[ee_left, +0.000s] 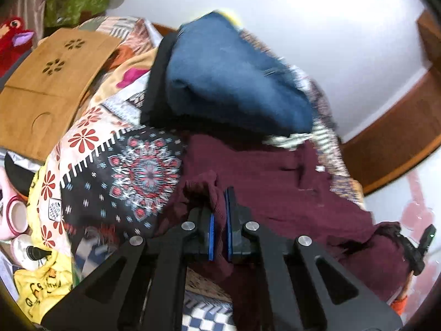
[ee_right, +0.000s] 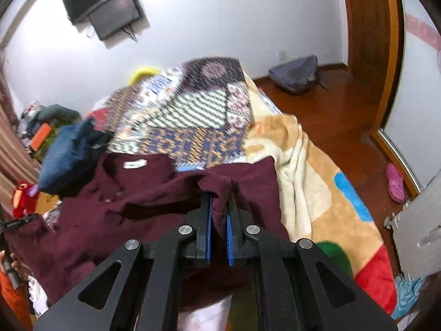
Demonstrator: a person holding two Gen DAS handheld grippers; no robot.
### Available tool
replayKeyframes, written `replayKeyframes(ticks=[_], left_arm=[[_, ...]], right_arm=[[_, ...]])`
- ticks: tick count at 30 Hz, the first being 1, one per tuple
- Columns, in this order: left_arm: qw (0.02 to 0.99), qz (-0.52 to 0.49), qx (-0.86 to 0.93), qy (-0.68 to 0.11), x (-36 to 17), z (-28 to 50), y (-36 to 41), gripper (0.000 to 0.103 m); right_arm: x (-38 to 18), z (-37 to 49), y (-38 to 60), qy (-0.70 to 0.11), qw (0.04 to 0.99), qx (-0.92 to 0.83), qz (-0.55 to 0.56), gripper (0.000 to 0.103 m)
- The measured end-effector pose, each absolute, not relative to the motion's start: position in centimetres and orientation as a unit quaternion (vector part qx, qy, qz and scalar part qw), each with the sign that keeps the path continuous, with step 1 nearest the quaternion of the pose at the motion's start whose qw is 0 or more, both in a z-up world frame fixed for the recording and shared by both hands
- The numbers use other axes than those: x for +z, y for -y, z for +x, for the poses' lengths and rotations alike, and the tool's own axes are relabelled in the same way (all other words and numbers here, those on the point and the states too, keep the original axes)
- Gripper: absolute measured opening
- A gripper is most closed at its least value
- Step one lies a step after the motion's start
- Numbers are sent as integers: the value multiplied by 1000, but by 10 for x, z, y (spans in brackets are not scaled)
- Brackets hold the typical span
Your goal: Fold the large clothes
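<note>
From the left wrist view, a red plush toy [ee_left: 13, 35] sits at ten o'clock, beside a light wooden board [ee_left: 46, 82] with flower-shaped cut-outs. A yellow printed cloth [ee_left: 41, 278] lies crumpled at eight o'clock. Towards the centre, a patterned bedspread [ee_left: 115, 165] with red flowers and a mandala covers the bed, and a stack of folded blue denim [ee_left: 234, 82] rests at twelve o'clock, just beyond the maroon sweater [ee_left: 289, 193]. The sweater, a ribbed knit, spreads from the centre to four o'clock. The left gripper [ee_left: 219, 212] points steeply down, its blue-padded jaws pinched narrowly on a raised fold of the sweater's edge.

In the right wrist view the sweater [ee_right: 115, 220] lies from nine o'clock to the centre, a white label near its collar. The right gripper [ee_right: 219, 215] also tilts down, its jaws clamped tight on a bunched ridge of the knit. A fleecy beige blanket [ee_right: 303, 182] with coloured patches hangs at three o'clock; a grey backpack [ee_right: 295, 74] sits on the wooden floor at one o'clock, a pink clog [ee_right: 395, 182] at three.
</note>
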State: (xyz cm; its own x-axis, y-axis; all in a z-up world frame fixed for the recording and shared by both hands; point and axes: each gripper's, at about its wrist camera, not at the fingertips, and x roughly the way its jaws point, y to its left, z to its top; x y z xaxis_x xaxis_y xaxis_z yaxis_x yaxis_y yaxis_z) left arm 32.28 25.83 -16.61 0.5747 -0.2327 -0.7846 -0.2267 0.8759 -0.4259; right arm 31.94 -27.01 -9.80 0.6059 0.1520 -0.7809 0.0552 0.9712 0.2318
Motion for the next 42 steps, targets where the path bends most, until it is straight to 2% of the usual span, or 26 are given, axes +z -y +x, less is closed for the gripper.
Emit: replayKeyframes(ticks=[5,9,10,11,12,13,14,16,19,22,33,42], left_arm=[[832,-238,22,-501,-202,335,-258,9],[833,-215,20,-509,-201,331,-251,13],[836,-201,21,-511,-195,329,-248,17],[838,-191,22,-510,-190,327,-246,25],[841,-183,25,-509,-186,324,-245,32],[848,-167,32,-502,-177,319,-242,48],[855,-158,37,-492,-169,314,-241,59],[870,-144,37,-470,-154,303,-238,64],[879,-134,32,-455,-140,290,-237,68],[882,-122,41,-454,-137,286,-238,74],[857,-64,47,-508,-175,299,-225,75],[845,-59,10,-531,-190,370,-220,75]], right_arm=[[-113,323,275,-461,877,26,130,10],[-94,313,269,-469,877,31,104,21],[-88,310,268,-467,878,32,98,27],[-83,309,267,-464,881,31,92,31],[-78,306,265,-458,884,29,86,41],[-73,303,265,-450,889,26,81,50],[-69,302,264,-442,893,24,78,53],[-60,294,262,-429,899,28,78,62],[-52,287,260,-427,900,37,82,69],[-51,285,251,-431,899,45,67,70],[-81,311,209,-481,872,79,-40,70],[-94,374,198,-521,842,100,-102,70]])
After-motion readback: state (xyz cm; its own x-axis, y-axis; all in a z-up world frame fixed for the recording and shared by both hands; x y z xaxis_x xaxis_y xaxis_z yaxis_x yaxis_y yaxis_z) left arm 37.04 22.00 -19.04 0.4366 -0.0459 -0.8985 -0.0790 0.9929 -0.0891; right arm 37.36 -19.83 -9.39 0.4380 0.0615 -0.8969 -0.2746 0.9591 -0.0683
